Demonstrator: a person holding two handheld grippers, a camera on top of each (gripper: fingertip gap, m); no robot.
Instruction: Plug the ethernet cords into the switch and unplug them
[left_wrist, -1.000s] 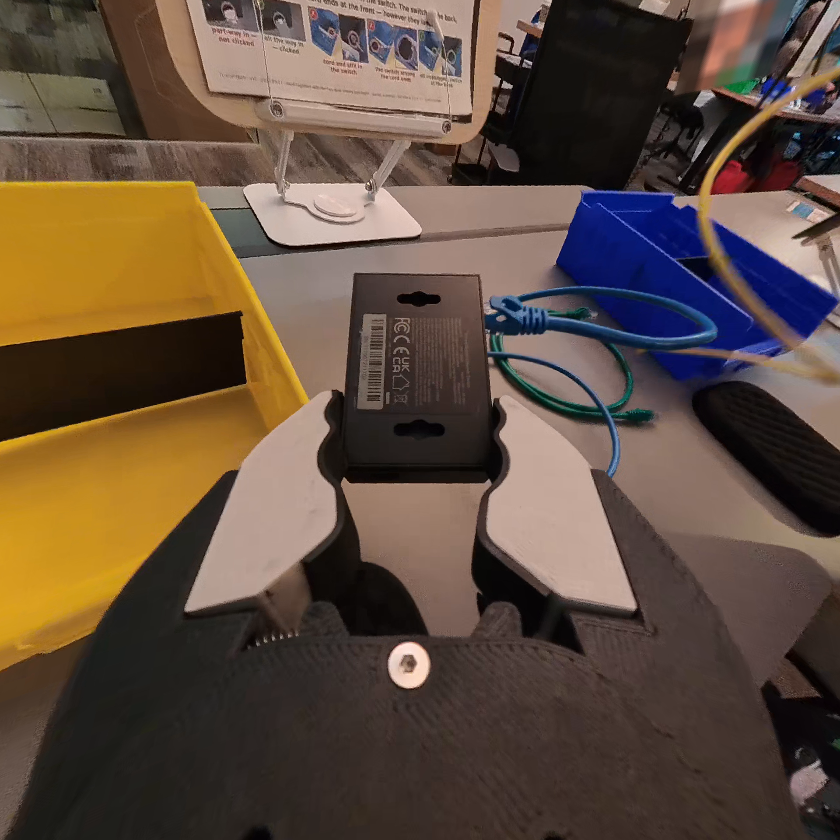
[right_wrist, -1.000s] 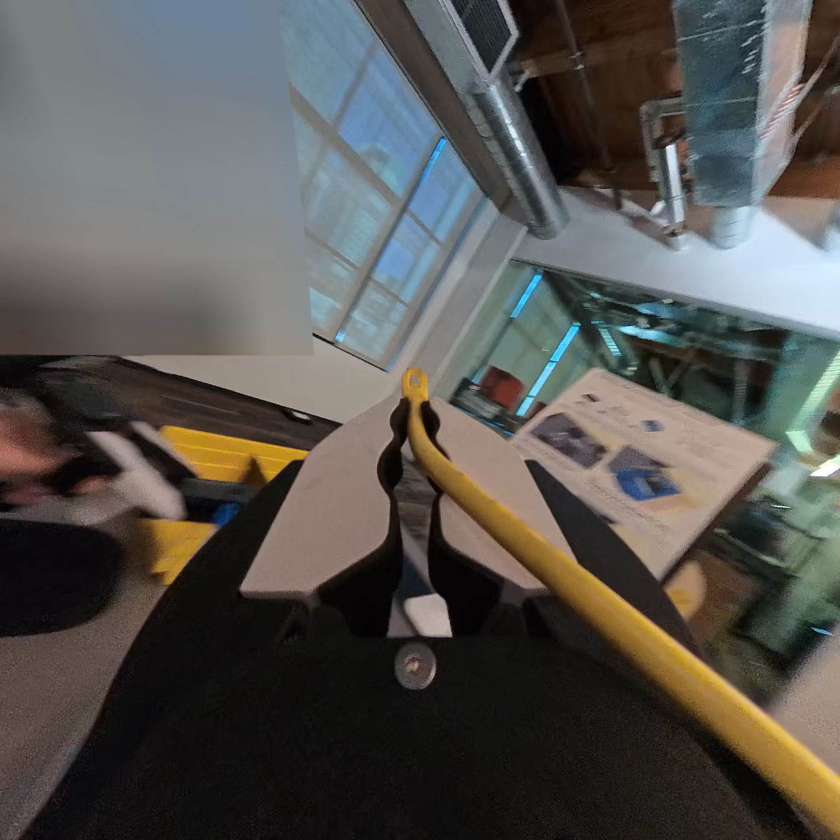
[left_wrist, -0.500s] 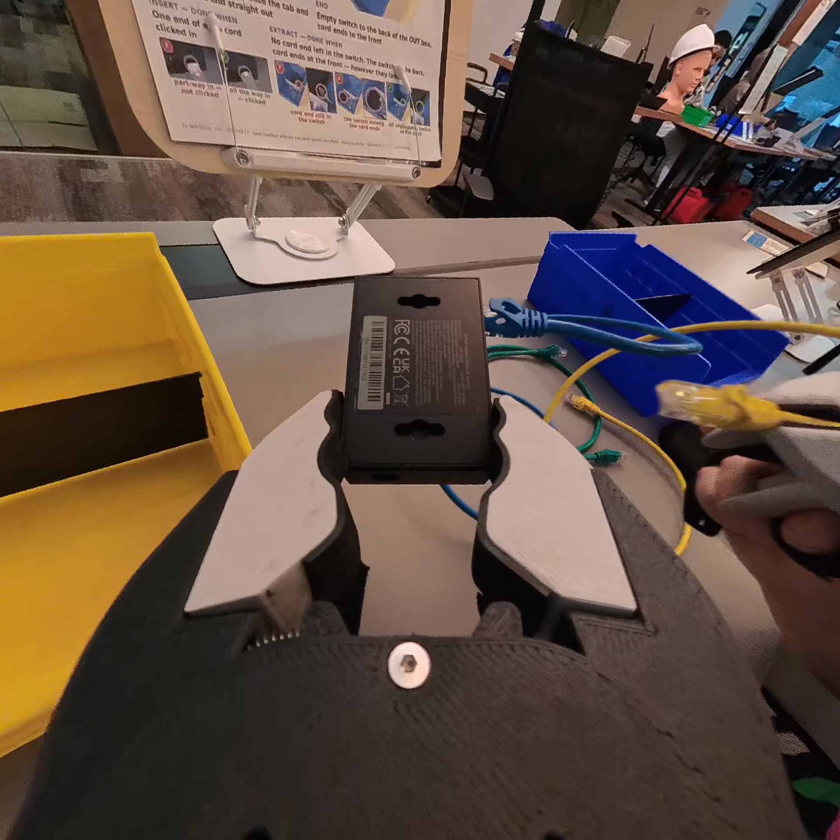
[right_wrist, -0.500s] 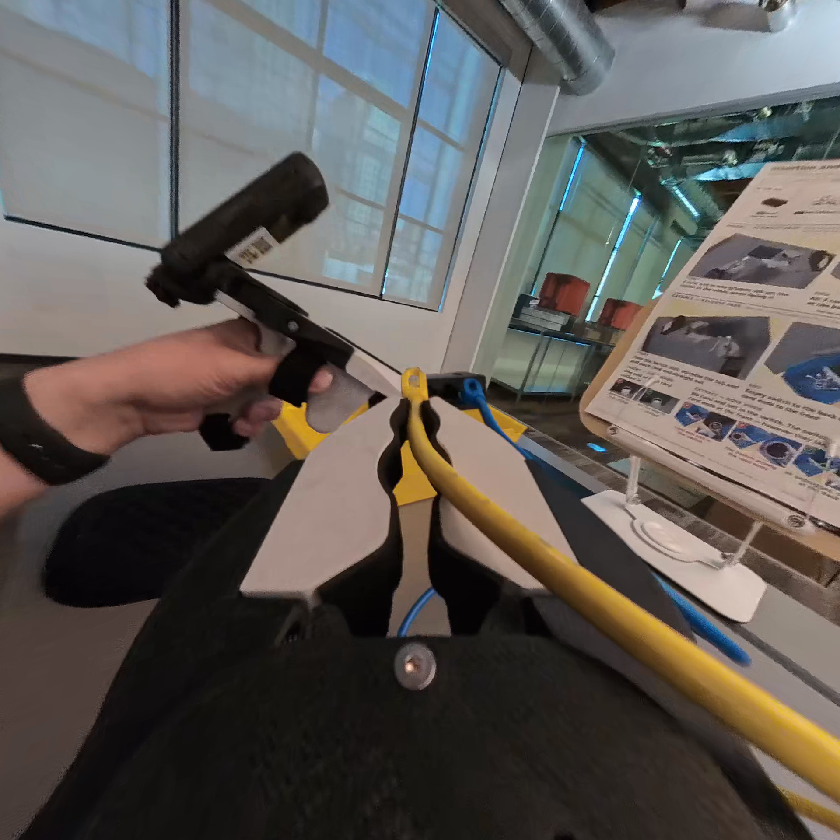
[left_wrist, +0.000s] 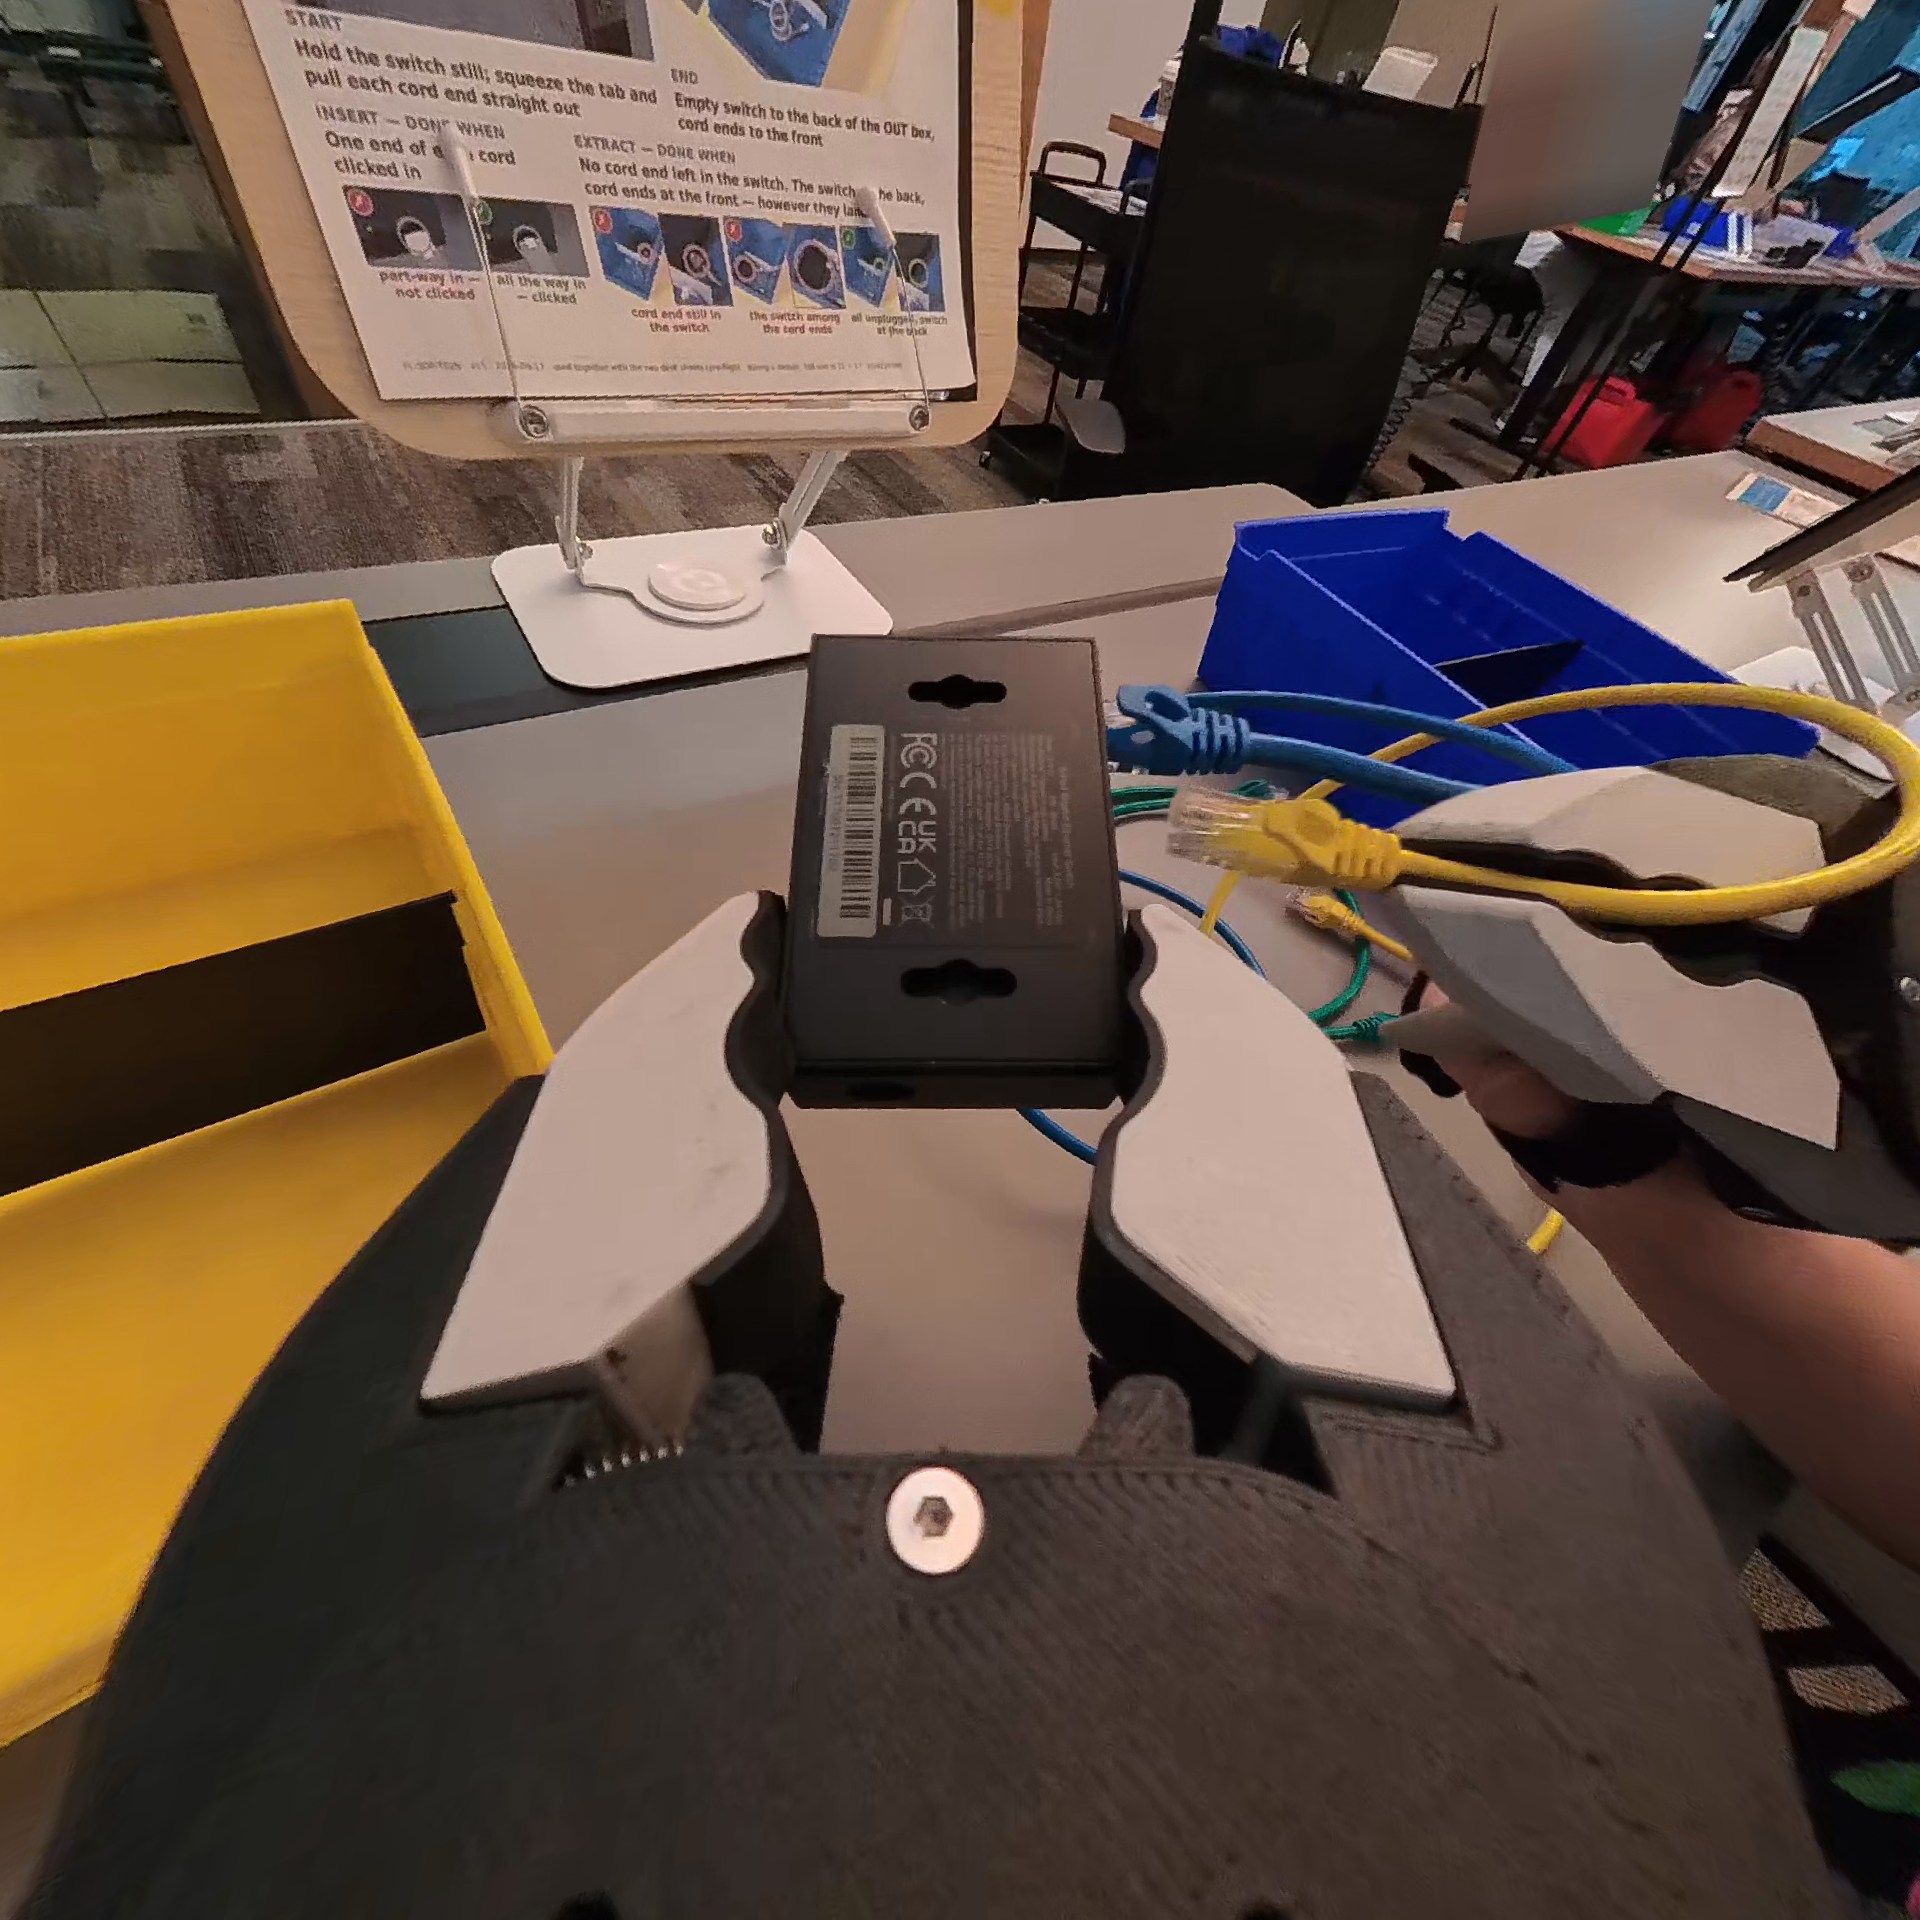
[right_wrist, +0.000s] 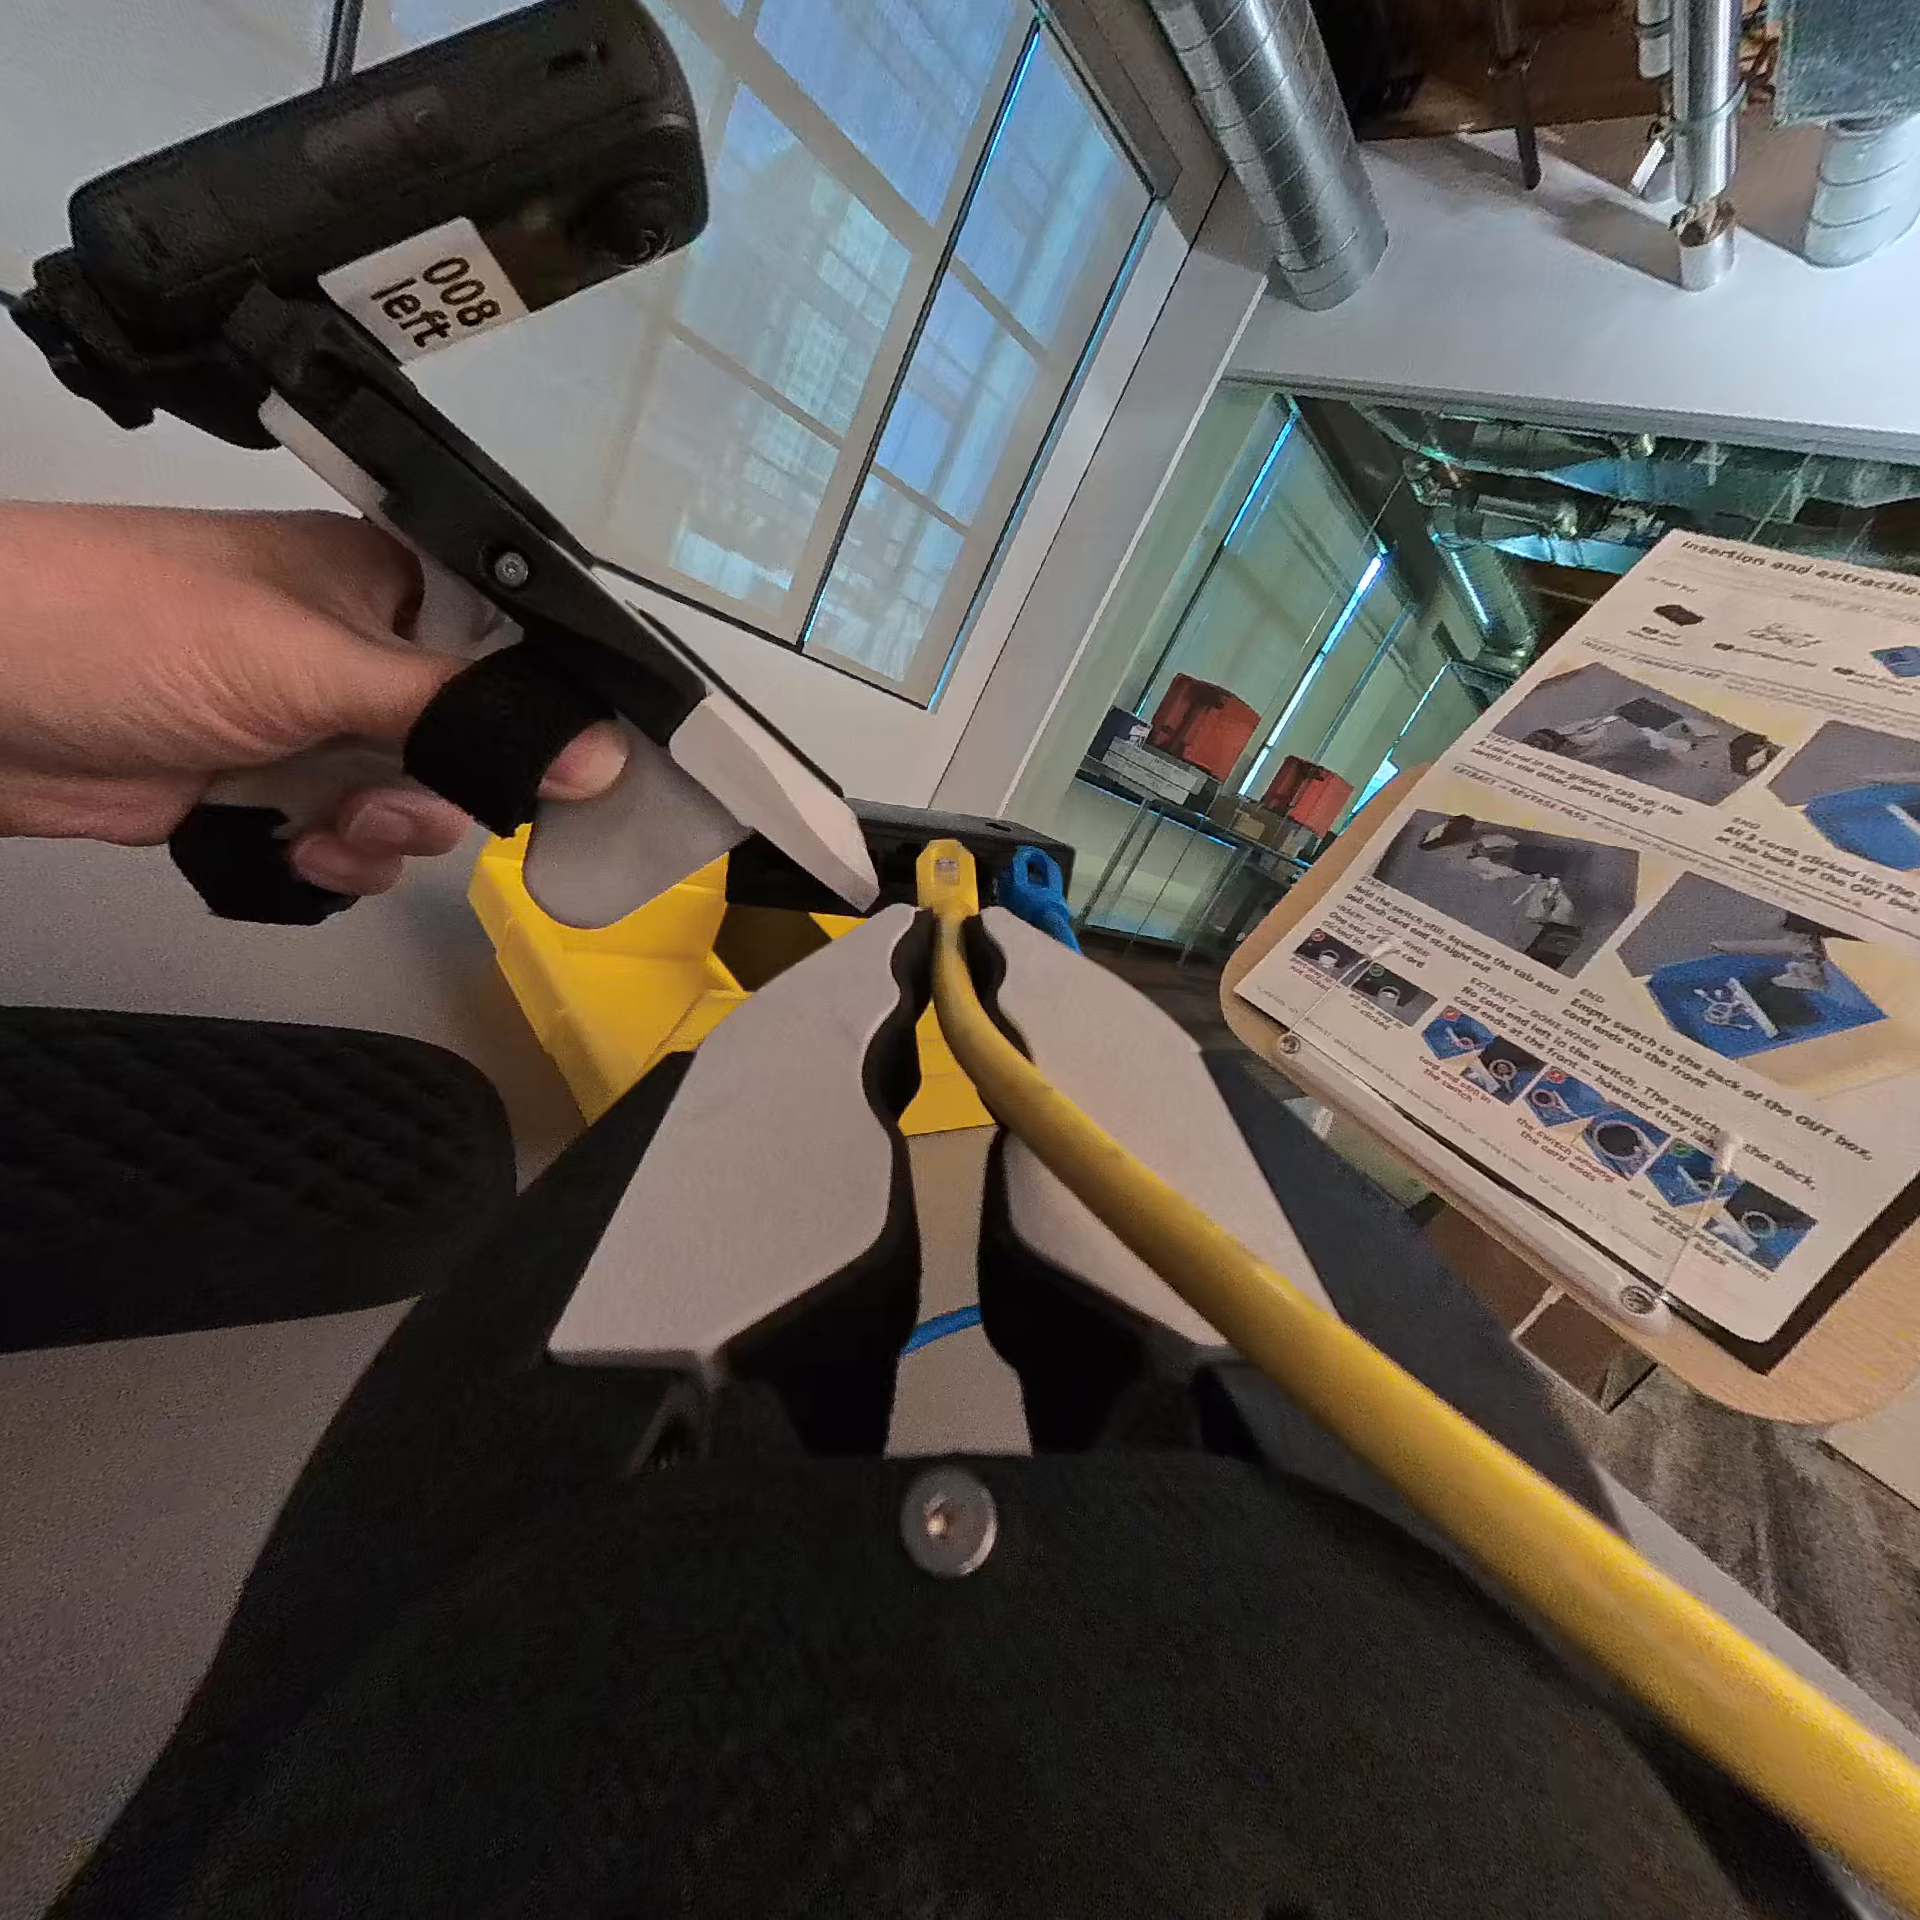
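Note:
My left gripper (left_wrist: 951, 971) is shut on the black switch (left_wrist: 951, 831) and holds it underside up above the grey table. A blue cord (left_wrist: 1195, 732) is plugged into the switch's right side. My right gripper (right_wrist: 940, 920) is shut on a yellow cord (right_wrist: 1195, 1216) just behind its plug (right_wrist: 943, 868). In the left wrist view the yellow plug (left_wrist: 1242, 826) points left, a short way right of the switch and apart from it. In the right wrist view the switch (right_wrist: 935, 844) and the blue plug (right_wrist: 1034, 873) lie just beyond the yellow plug.
A yellow bin (left_wrist: 208, 935) stands at the left and a blue bin (left_wrist: 1455, 634) at the right back. A green cord (left_wrist: 1340, 987) lies loose on the table. An instruction sheet on a stand (left_wrist: 665, 312) is behind. A black pad (right_wrist: 208, 1174) lies near the front.
My right gripper has swung down and in from the right, bringing the yellow plug close to the switch's right side. The left gripper has raised the switch slightly.

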